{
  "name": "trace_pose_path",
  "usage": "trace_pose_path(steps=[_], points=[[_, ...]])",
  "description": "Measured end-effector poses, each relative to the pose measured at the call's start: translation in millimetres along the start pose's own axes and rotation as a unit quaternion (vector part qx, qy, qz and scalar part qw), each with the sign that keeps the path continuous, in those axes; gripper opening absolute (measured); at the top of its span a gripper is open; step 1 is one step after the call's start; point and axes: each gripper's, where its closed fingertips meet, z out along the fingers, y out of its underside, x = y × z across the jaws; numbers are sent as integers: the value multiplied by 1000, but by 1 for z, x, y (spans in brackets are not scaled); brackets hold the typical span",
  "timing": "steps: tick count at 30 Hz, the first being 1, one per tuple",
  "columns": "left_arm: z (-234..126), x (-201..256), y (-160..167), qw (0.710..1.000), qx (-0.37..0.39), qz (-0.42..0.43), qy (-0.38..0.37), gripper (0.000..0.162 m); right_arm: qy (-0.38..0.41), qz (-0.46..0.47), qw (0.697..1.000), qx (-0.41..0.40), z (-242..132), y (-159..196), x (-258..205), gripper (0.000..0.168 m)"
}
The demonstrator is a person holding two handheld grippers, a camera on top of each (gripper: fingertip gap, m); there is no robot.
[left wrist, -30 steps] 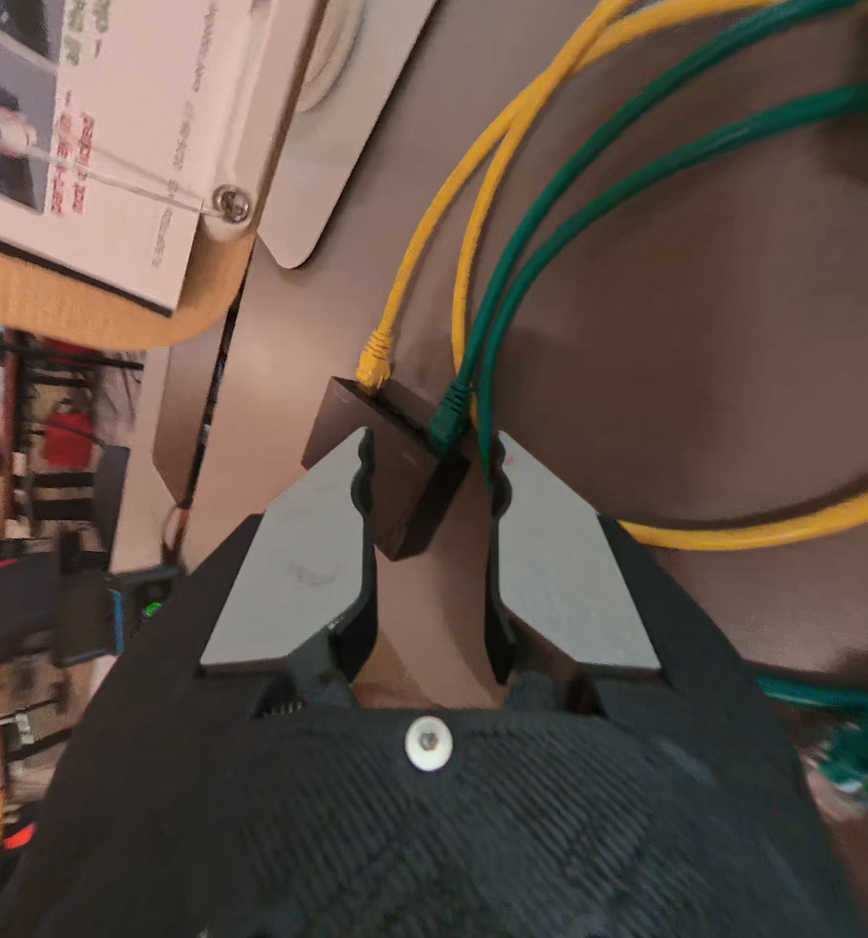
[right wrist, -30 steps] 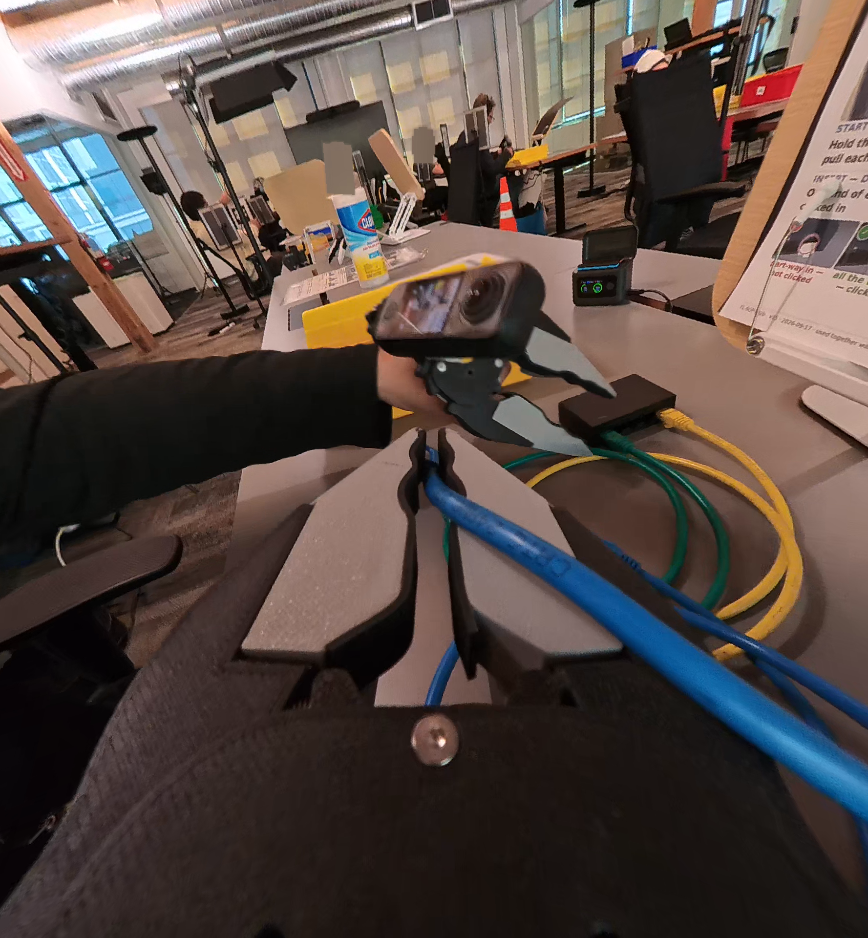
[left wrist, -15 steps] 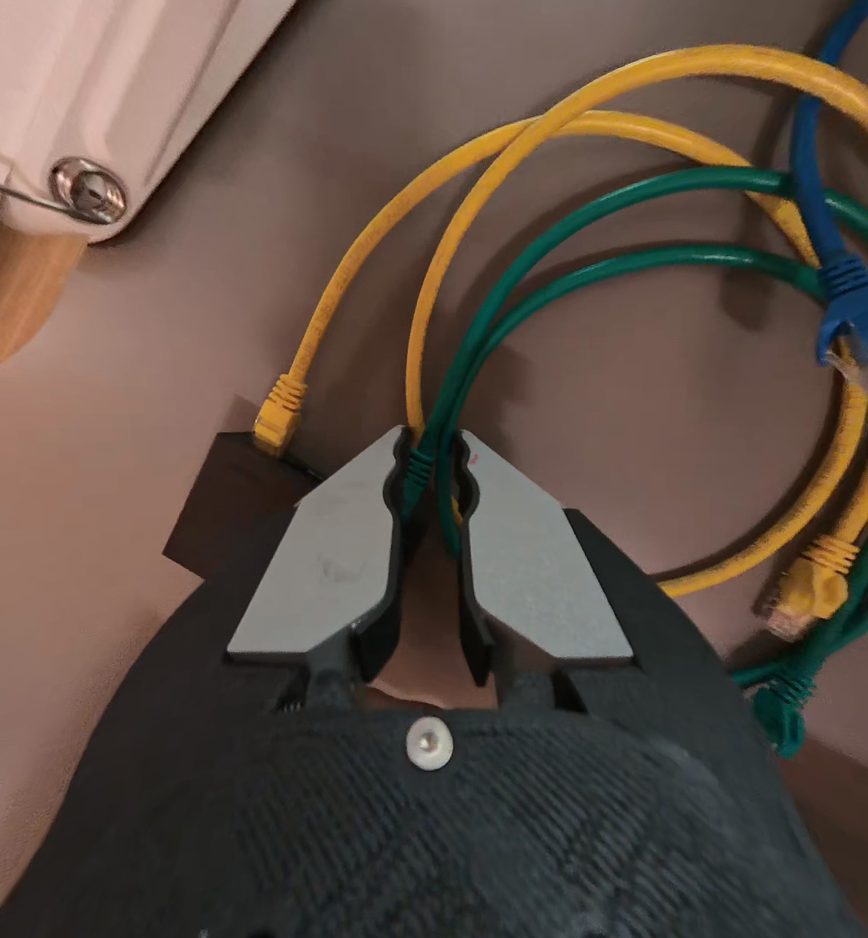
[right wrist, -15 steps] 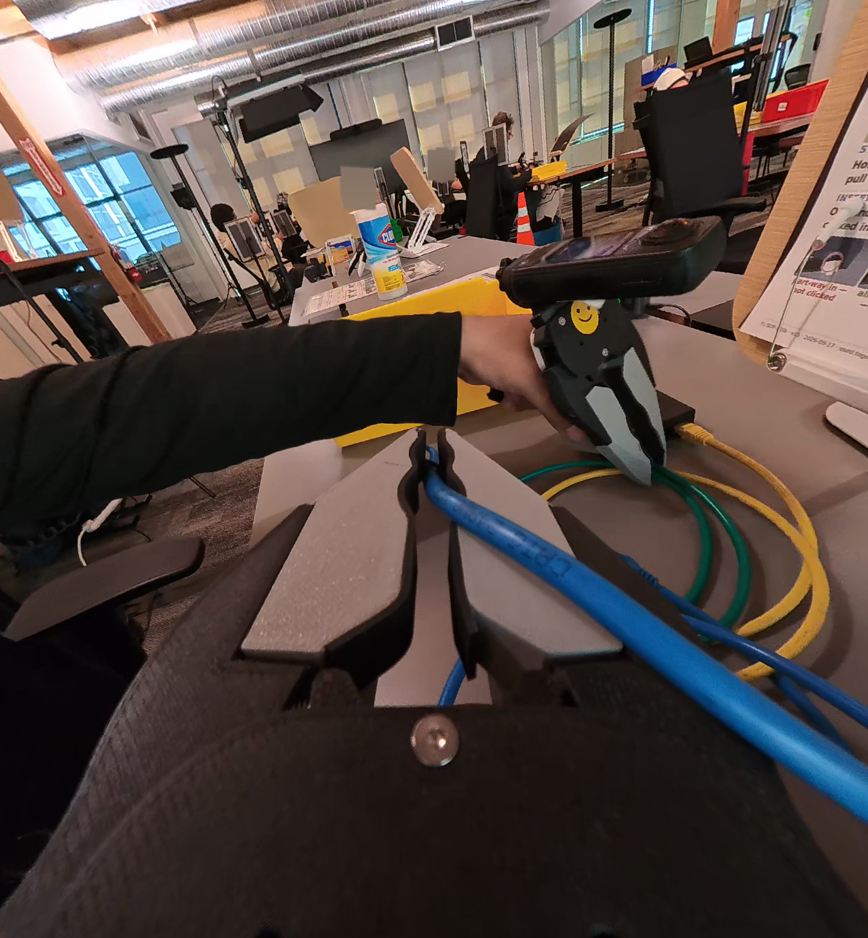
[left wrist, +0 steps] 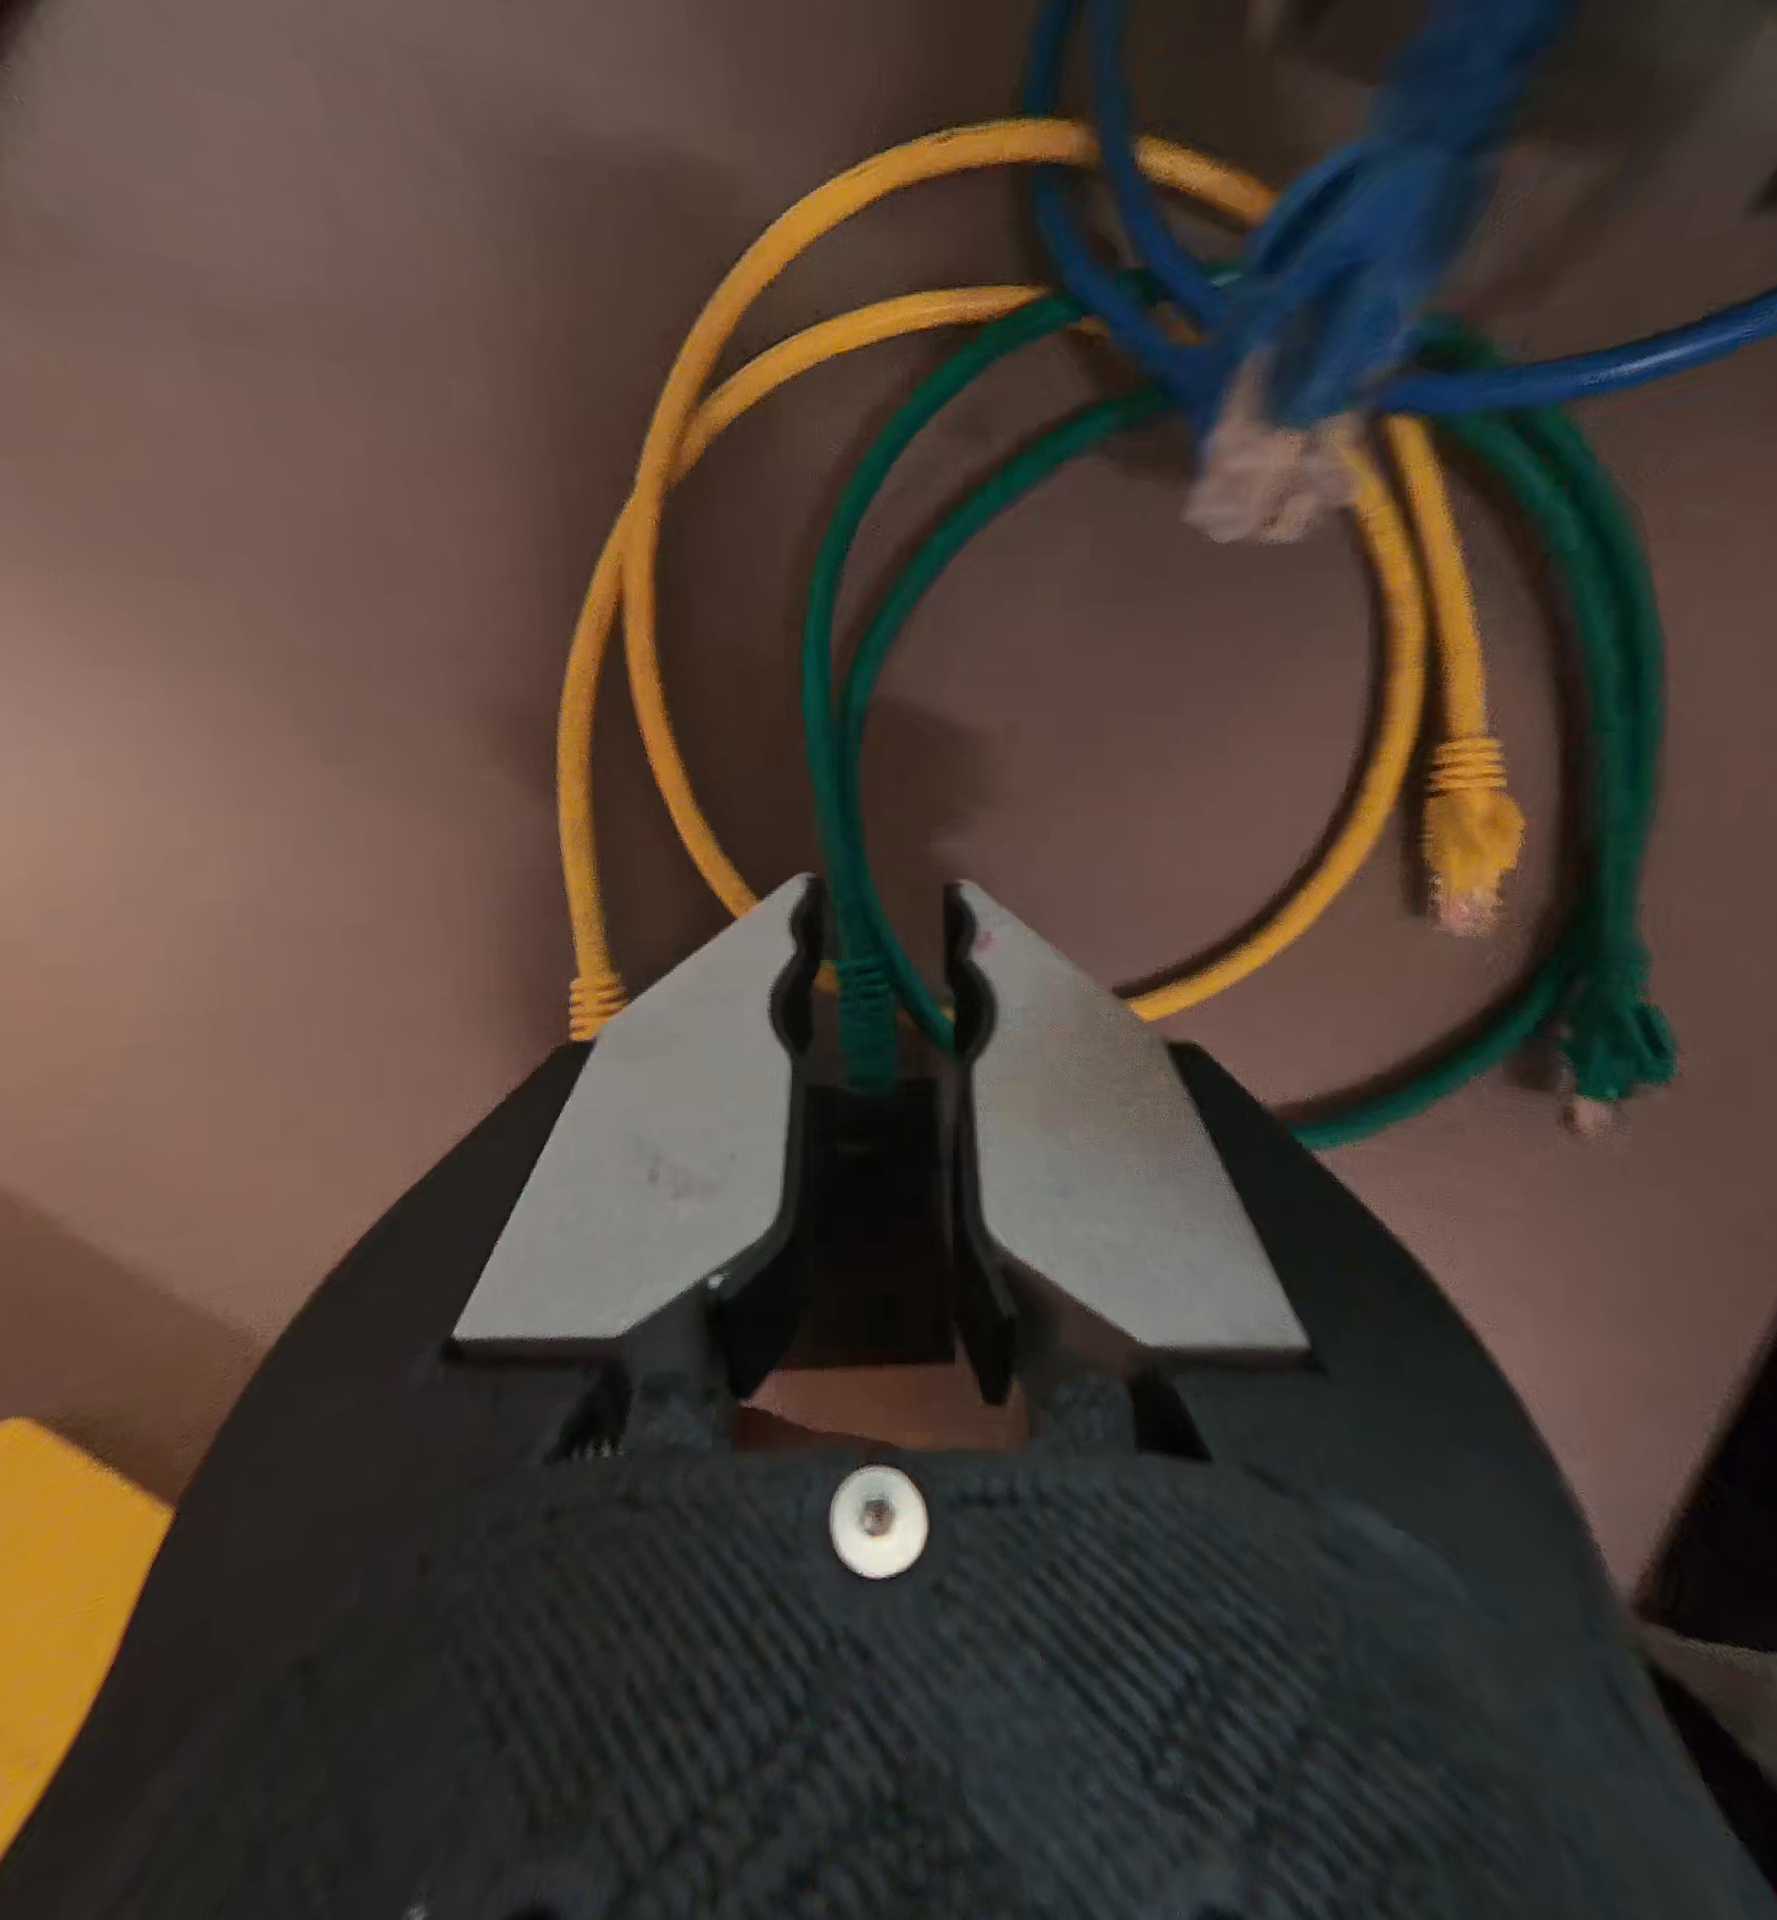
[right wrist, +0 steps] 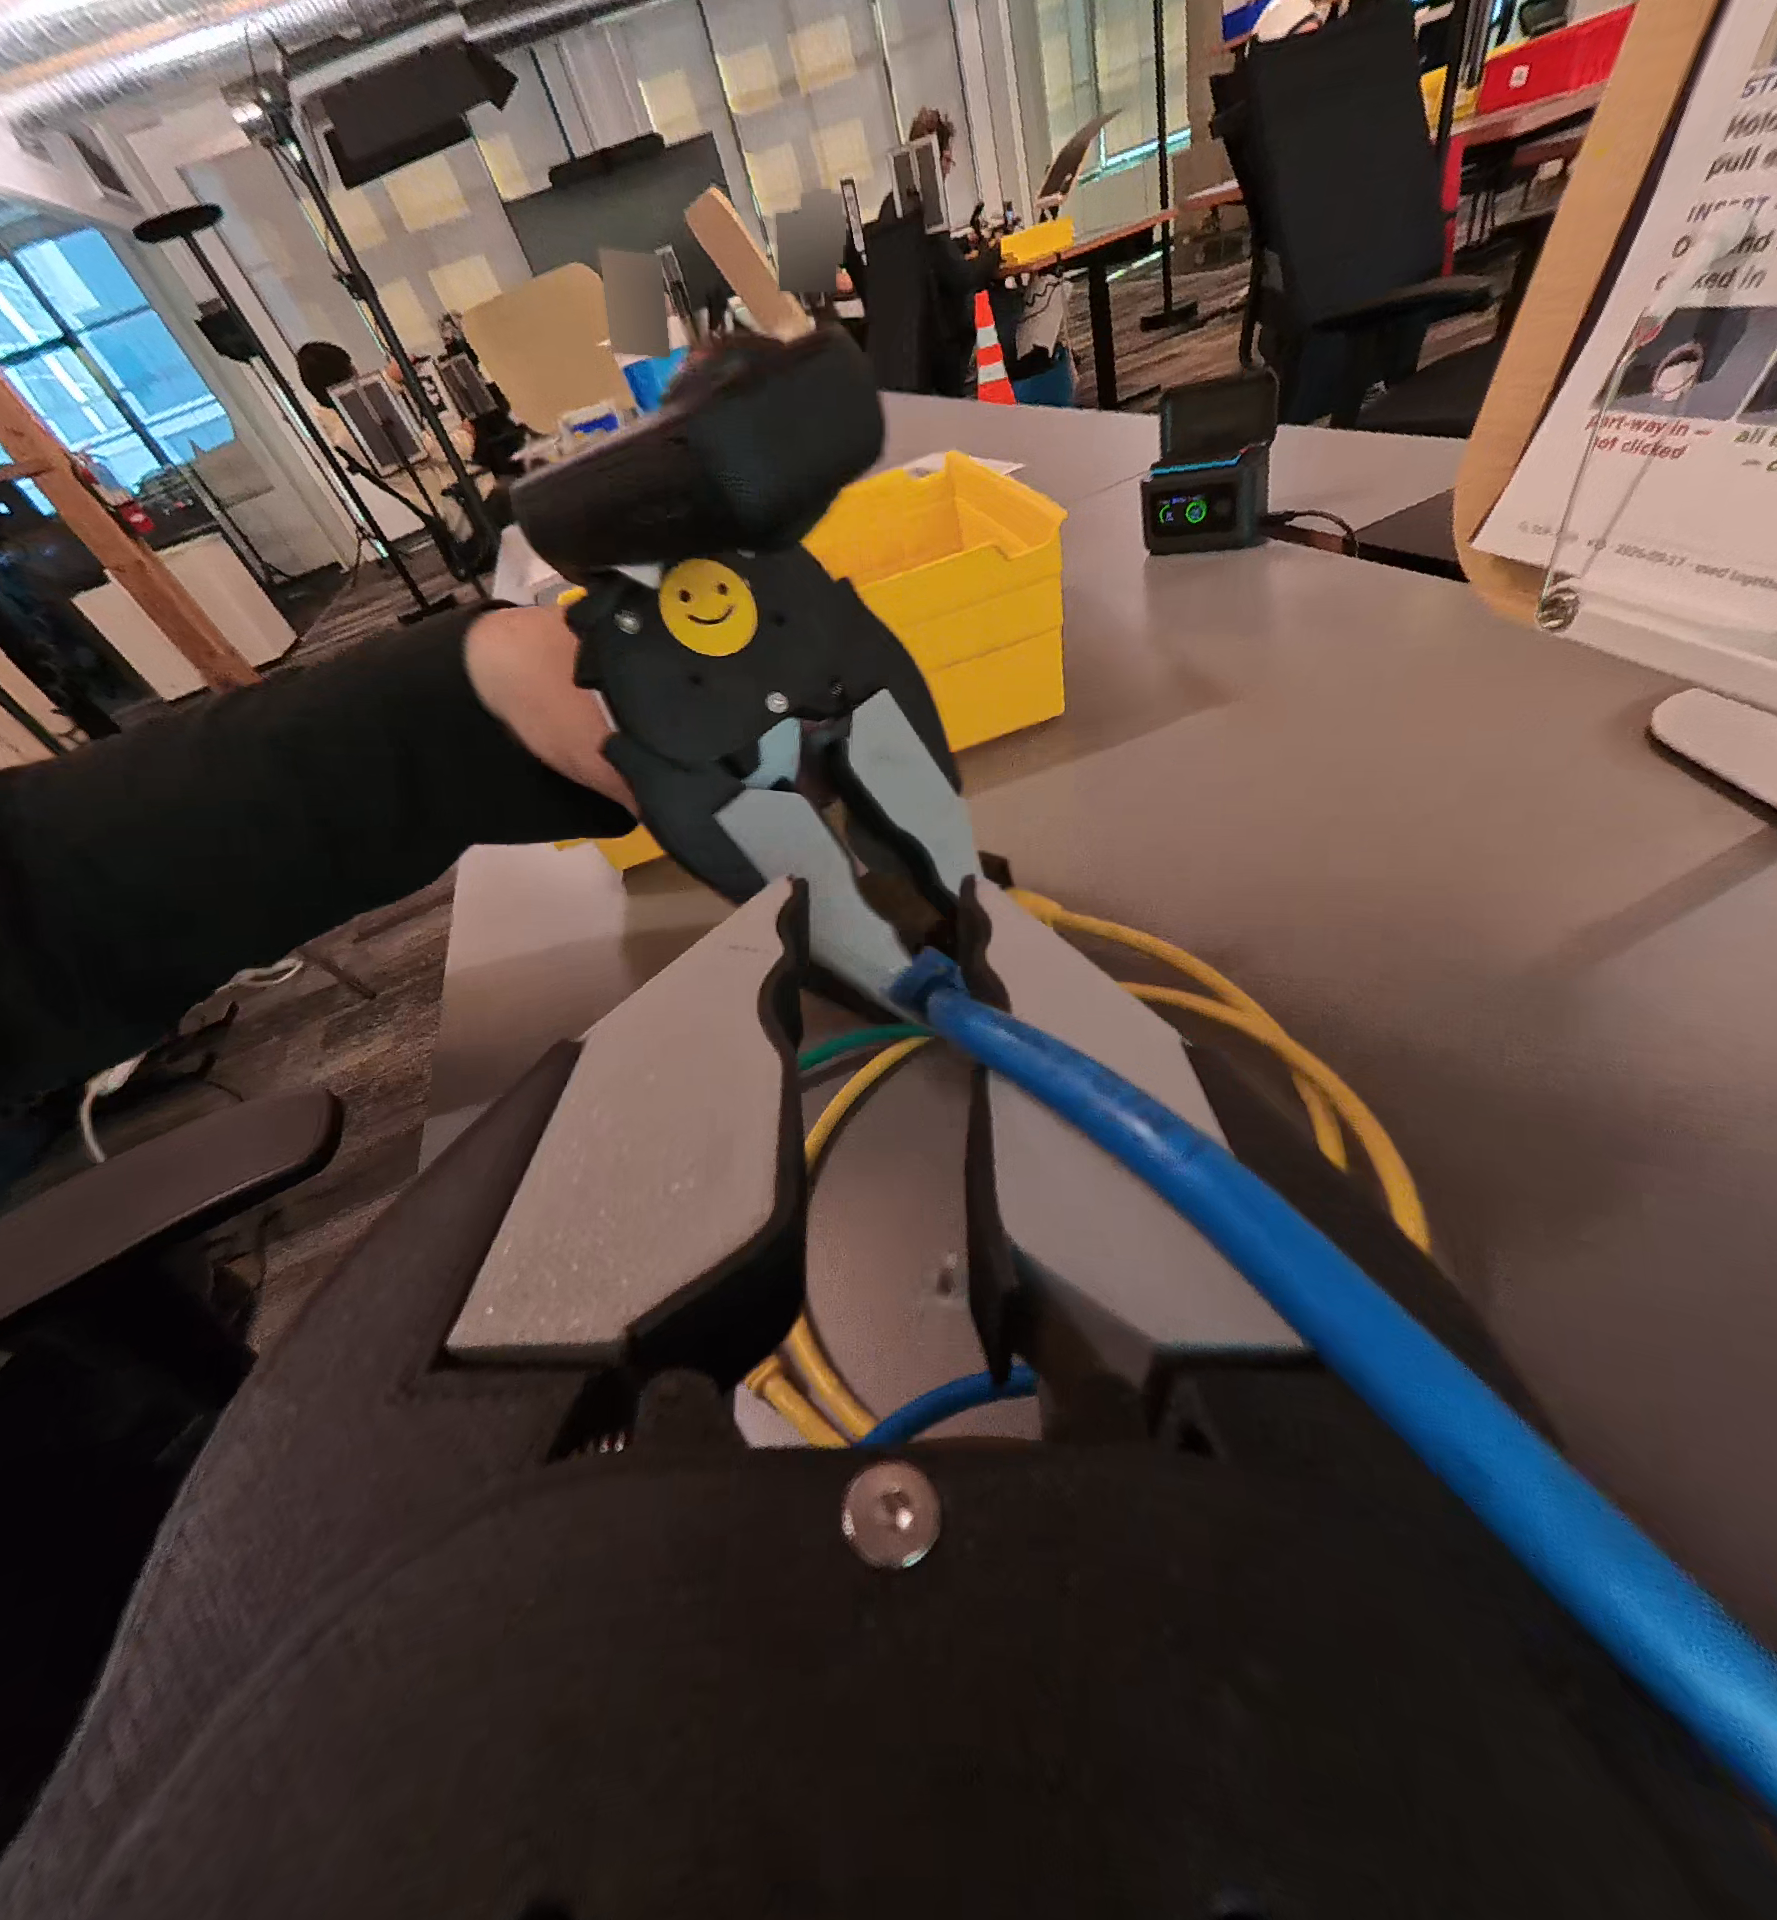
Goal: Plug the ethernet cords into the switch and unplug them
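The black switch (left wrist: 868, 1195) sits between the fingers of my left gripper (left wrist: 879, 904), which is shut on it. A green cord (left wrist: 832, 727) and a yellow cord (left wrist: 603, 727) are plugged into the switch's far side. Their loose plugs, yellow (left wrist: 1466, 821) and green (left wrist: 1622, 1049), lie on the table to the right. My right gripper (right wrist: 879, 888) holds the blue cord (right wrist: 1279, 1226) at its tips, jaws a little apart. The blue plug (left wrist: 1268, 447) hangs blurred above the coils, apart from the switch. The left gripper (right wrist: 931, 930) points down just beyond my right tips.
A yellow bin (right wrist: 967, 582) stands behind the left gripper and shows in the left wrist view (left wrist: 11, 1610). An instruction sheet on a board (right wrist: 1715, 343) stands at the right on a white base (right wrist: 1757, 748). A small black device with a screen (right wrist: 1206, 488) sits farther back. A chair arm (right wrist: 136, 1195) is at the left.
My left gripper has moved from the green cord's plug back onto the switch and closed on it. My right gripper's jaws have widened a little, and it has moved closer to the left gripper.
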Motion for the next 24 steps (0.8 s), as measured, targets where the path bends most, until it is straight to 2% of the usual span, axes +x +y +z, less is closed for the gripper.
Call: trace_pose_path(steps=[1, 4, 6, 11, 12, 14, 17, 18, 19, 21, 24], points=[[-5, 6, -1, 1000, 18, -22, 12, 29, -6, 3, 1000, -8, 2, 4, -2, 28], [-33, 9, -8, 990, 95, -101, 28, 44, -15, 3, 1000, -23, 8, 11, -6, 33], [-46, 2, 5, 986, 100, -131, 0, 69, -28, 4, 999, -27, 14, 14, -12, 35], [-50, -23, 56, 992, 8, -57, -110, 102, -47, -7, 997, -68, 30, 31, -25, 38], [-47, -25, 61, 992, -11, -48, -113, 107, -47, -9, 996, -73, 32, 33, -26, 38], [-35, -16, 64, 996, -36, -34, -72, 102, -46, -10, 996, -77, 32, 35, -25, 37], [-14, -21, 77, 994, -97, -39, -43, 103, -43, -6, 996, -72, 30, 33, -21, 36], [-7, -21, 80, 992, -111, -50, -24, 108, -41, -2, 997, -68, 29, 32, -20, 36], [-3, -24, 78, 991, -106, -77, -12, 109, -42, 3, 997, -64, 28, 31, -18, 35], [-4, -33, 78, 991, -110, -75, -11, 98, -47, 15, 997, -57, 26, 28, -17, 34], [-4, -32, 77, 990, -118, -71, -16, 97, -57, 30, 997, -46, 24, 25, -18, 33]])
